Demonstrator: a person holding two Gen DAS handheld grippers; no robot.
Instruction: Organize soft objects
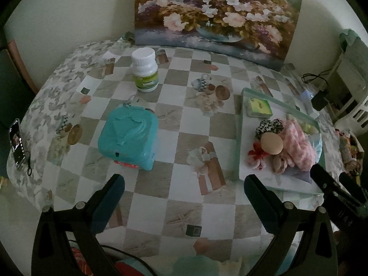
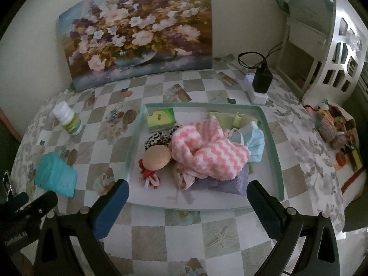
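A shallow green-rimmed tray (image 2: 271,138) on the checked tablecloth holds a heap of soft things: a pink-and-white zigzag towel (image 2: 207,154), a beige sponge ball (image 2: 157,157), a black-and-white spotted scrunchie (image 2: 156,140), a red scrunchie (image 2: 148,172), a blue face mask (image 2: 255,142), a purple pad (image 2: 230,184) and a green tissue pack (image 2: 161,118). The tray also shows in the left wrist view (image 1: 240,138). My right gripper (image 2: 187,195) is open and empty at the tray's near edge. My left gripper (image 1: 184,188) is open and empty over the cloth, between a teal wipes pack (image 1: 128,135) and the tray.
A white pill bottle (image 1: 145,69) stands behind the teal pack. A flower painting (image 1: 214,13) leans on the wall. A black charger on a white block (image 2: 261,82), a white shelf unit (image 2: 322,53) and a bag of items (image 2: 333,128) are at right. A phone (image 1: 16,142) lies at the left edge.
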